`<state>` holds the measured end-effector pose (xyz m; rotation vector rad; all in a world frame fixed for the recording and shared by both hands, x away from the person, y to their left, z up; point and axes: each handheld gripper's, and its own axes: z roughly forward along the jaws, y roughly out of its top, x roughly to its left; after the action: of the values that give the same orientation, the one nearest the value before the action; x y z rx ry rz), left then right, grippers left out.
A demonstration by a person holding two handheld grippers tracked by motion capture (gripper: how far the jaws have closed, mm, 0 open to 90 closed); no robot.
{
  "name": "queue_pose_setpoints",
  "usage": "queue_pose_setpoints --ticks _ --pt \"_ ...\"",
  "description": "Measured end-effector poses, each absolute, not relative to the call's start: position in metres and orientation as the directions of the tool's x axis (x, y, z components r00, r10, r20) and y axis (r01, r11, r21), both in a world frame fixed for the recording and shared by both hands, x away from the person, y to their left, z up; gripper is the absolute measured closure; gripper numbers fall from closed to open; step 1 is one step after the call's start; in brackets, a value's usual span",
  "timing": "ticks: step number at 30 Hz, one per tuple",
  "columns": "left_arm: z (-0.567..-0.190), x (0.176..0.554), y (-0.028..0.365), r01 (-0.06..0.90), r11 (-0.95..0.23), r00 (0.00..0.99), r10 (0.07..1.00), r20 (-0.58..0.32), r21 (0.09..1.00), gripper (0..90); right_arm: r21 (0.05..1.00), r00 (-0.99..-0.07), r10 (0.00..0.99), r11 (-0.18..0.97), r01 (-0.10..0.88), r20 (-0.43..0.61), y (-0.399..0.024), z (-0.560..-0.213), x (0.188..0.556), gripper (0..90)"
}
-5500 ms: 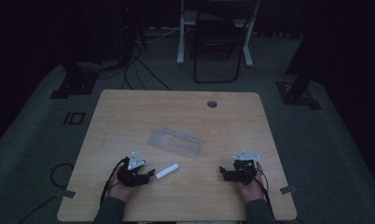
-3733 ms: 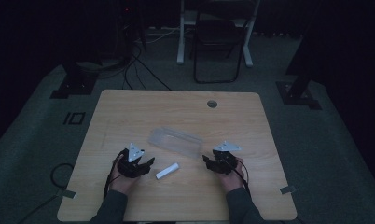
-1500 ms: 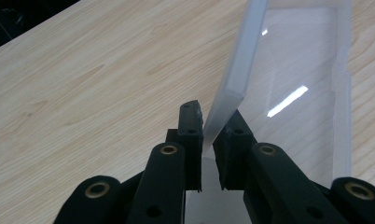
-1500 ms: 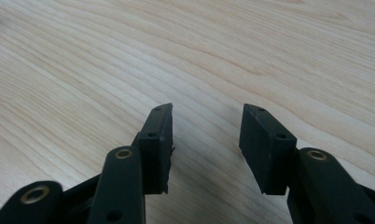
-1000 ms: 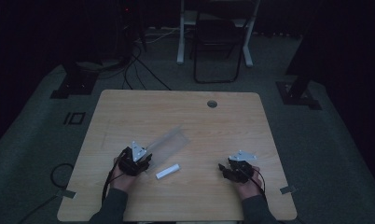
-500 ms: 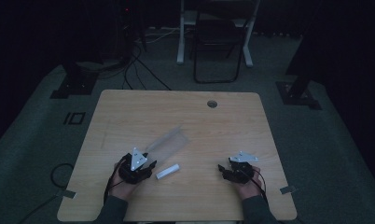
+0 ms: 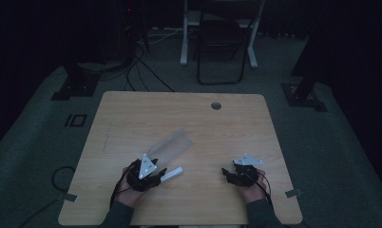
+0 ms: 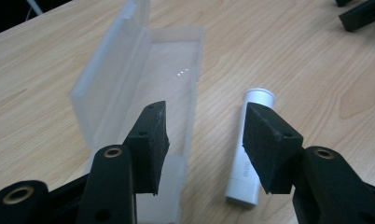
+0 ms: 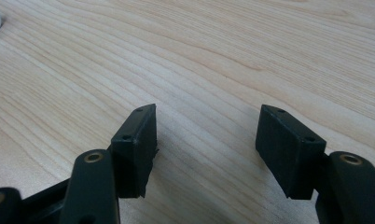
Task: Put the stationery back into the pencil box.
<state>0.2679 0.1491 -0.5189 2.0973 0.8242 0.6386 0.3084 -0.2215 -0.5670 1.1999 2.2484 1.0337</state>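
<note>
On the near half of the wooden counter, a clear plastic case is lying open, its lid standing up on its long edge beside the shallow tray. In the high view the case is seen slanting away from the left gripper, toward the middle of the counter. Just beside the case, a small white tube is lying flat on the wood, its open rimmed end pointing away from the left gripper; in the high view the tube is seen close to that gripper's tips.

In the left gripper view, the left gripper is being held low over the counter with its fingers standing well apart. These fingers have just been opening, and nothing is being pressed between them: one finger is hanging over the near end of the case's tray, the other over the near part of the tube, and bare wood is showing in the gap.

The right gripper is being held well apart from the case and the tube, near the right side of the counter. In the right gripper view, the right gripper is pointing down at bare wood; its fingers have just been opening too, are standing wide, and are holding nothing.
</note>
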Motion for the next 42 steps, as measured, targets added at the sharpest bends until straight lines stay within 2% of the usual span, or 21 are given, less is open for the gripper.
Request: queue_pose_setpoints --ticks 27,42 --pt "-0.538 0.270 0.127 0.341 -0.566 0.737 0.657 0.161 0.750 54.2 0.757 -0.560 0.829 0.363 0.543 0.003 -0.221 -0.567 0.308 37.9" --pt "-0.549 0.275 0.126 0.379 -0.589 0.740 0.656 0.149 0.714 62.8 0.757 -0.560 0.828 0.364 0.542 0.003 -0.221 -0.567 0.308 37.5"
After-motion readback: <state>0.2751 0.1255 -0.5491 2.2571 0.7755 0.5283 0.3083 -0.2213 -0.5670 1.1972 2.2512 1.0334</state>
